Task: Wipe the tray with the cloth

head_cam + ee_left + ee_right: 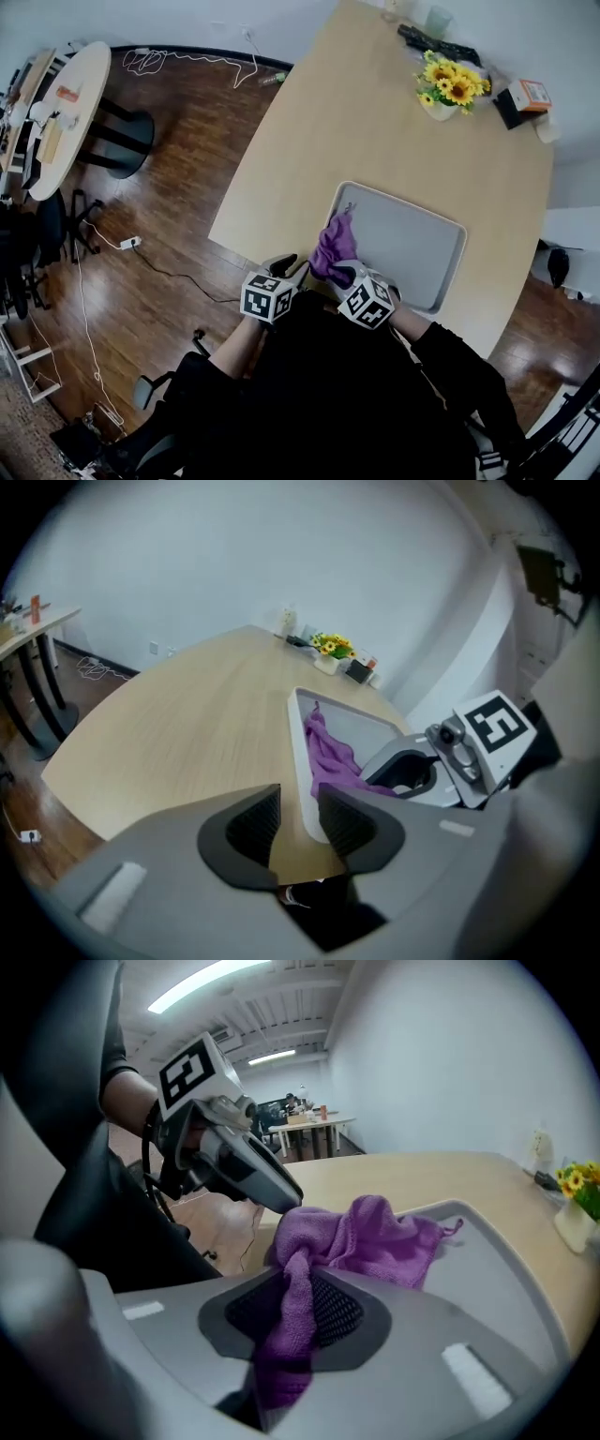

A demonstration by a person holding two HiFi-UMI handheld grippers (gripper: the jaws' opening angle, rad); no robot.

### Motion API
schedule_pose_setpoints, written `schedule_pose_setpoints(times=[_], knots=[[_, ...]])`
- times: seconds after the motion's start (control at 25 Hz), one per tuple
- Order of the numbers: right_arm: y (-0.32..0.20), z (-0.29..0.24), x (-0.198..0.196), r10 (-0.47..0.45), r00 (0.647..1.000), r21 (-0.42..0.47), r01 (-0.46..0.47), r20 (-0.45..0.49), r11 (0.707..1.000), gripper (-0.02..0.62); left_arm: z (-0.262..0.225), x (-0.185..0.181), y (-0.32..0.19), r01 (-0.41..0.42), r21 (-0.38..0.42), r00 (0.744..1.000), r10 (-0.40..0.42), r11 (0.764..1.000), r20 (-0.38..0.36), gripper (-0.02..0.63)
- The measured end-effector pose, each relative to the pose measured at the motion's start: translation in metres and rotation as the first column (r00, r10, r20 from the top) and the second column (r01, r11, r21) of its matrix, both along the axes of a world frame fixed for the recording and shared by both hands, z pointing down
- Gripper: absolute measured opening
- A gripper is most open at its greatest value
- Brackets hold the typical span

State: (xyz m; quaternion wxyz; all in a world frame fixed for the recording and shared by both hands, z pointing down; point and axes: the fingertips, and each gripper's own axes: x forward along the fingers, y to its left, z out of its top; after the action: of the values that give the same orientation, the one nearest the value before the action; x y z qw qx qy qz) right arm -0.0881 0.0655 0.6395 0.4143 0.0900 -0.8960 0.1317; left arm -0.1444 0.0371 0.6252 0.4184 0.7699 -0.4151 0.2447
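A grey rectangular tray point(412, 244) lies on the light wooden table point(375, 141), close to the near edge. A purple cloth point(333, 246) rests bunched on the tray's near left corner. My right gripper point(344, 273) is shut on the cloth point(370, 1241); a twisted strand of it runs down between the jaws of this gripper point(298, 1312). The rest of the cloth spreads over the tray point(487, 1269). My left gripper point(292, 271) hovers just left of the tray's corner. Its jaws point(298, 813) stand open with a narrow gap, holding nothing. In the left gripper view the cloth point(330, 757) hangs over the tray's rim point(302, 752).
A vase of sunflowers point(450, 89), an orange box point(530, 94), a cup point(437, 21) and a black object stand at the table's far end. A round table point(66, 103), chairs and cables point(112, 246) occupy the wooden floor at left. The table's near edge lies under both grippers.
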Motion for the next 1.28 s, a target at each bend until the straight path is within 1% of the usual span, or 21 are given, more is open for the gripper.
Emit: schedule_pose_setpoints(times=[0.08,0.16,0.28,0.36,0.52,0.64,0.76,0.84,0.88,0.92,1.0,1.12,1.16,1.2,1.24,1.28], knots=[[0.001,0.0,0.015,0.049,0.999,-0.03,-0.049,0.01,0.998,0.078,0.005,0.012,-0.002,-0.066,-0.014,0.998,0.066,0.998,0.005,0.11],[0.001,0.002,0.034,0.092,0.996,-0.055,-0.091,0.007,0.994,0.078,0.015,0.021,-0.001,-0.111,-0.041,0.993,0.112,0.993,0.029,0.11],[0.004,0.003,0.073,0.15,0.989,-0.054,-0.15,-0.009,0.987,0.08,0.028,0.025,0.002,-0.132,-0.074,0.988,0.138,0.988,0.076,0.107],[0.009,0.005,0.109,0.222,0.975,-0.065,-0.223,-0.023,0.973,0.08,0.03,0.025,0.002,-0.129,-0.076,0.987,0.135,0.989,0.084,0.106],[0.019,0.009,0.189,0.384,0.922,-0.108,-0.388,-0.052,0.915,0.08,0.031,0.023,0.003,-0.129,-0.084,0.987,0.137,0.988,0.088,0.106],[0.022,0.008,0.239,0.475,0.876,-0.131,-0.482,-0.08,0.866,0.08,0.031,0.024,0.004,-0.132,-0.087,0.985,0.14,0.987,0.099,0.106],[0.013,0.008,0.271,0.576,0.812,-0.143,-0.584,-0.098,0.799,0.08,0.032,0.028,0.004,-0.138,-0.081,0.982,0.147,0.987,0.121,0.106],[0.0,0.005,0.279,0.643,0.76,-0.128,-0.65,-0.1,0.749,0.08,0.032,0.03,0.004,-0.144,-0.079,0.98,0.153,0.986,0.13,0.104],[-0.009,0.001,0.278,0.668,0.739,-0.12,-0.673,-0.088,0.73,0.08,0.032,0.03,0.003,-0.147,-0.078,0.979,0.156,0.986,0.132,0.103],[-0.019,-0.004,0.272,0.684,0.727,-0.116,-0.686,-0.066,0.718,0.08,0.033,0.03,0.002,-0.149,-0.077,0.978,0.158,0.986,0.136,0.101],[-0.04,-0.021,0.251,0.695,0.719,-0.108,-0.69,0.004,0.715,0.08,0.033,0.031,0.001,-0.151,-0.076,0.976,0.161,0.986,0.145,0.097],[-0.061,-0.065,0.22,0.684,0.718,-0.069,-0.681,0.128,0.729,0.08,0.034,0.032,0.002,-0.162,-0.068,0.971,0.171,0.984,0.168,0.092],[-0.065,-0.081,0.216,0.683,0.711,-0.052,-0.685,0.166,0.726,0.08,0.034,0.032,0.002,-0.168,-0.062,0.968,0.177,0.984,0.176,0.092],[-0.068,-0.096,0.216,0.688,0.697,-0.036,-0.697,0.201,0.717,0.08,0.034,0.032,0.002,-0.177,-0.056,0.966,0.184,0.983,0.182,0.092],[-0.069,-0.109,0.222,0.7,0.675,-0.023,-0.716,0.232,0.698,0.08,0.035,0.033,0.002,-0.189,-0.05,0.962,0.195,0.981,0.189,0.092],[-0.069,-0.121,0.233,0.72,0.644,-0.011,-0.743,0.259,0.669,0.08,0.035,0.034,0.001,-0.206,-0.047,0.957,0.212,0.977,0.2,0.092]])
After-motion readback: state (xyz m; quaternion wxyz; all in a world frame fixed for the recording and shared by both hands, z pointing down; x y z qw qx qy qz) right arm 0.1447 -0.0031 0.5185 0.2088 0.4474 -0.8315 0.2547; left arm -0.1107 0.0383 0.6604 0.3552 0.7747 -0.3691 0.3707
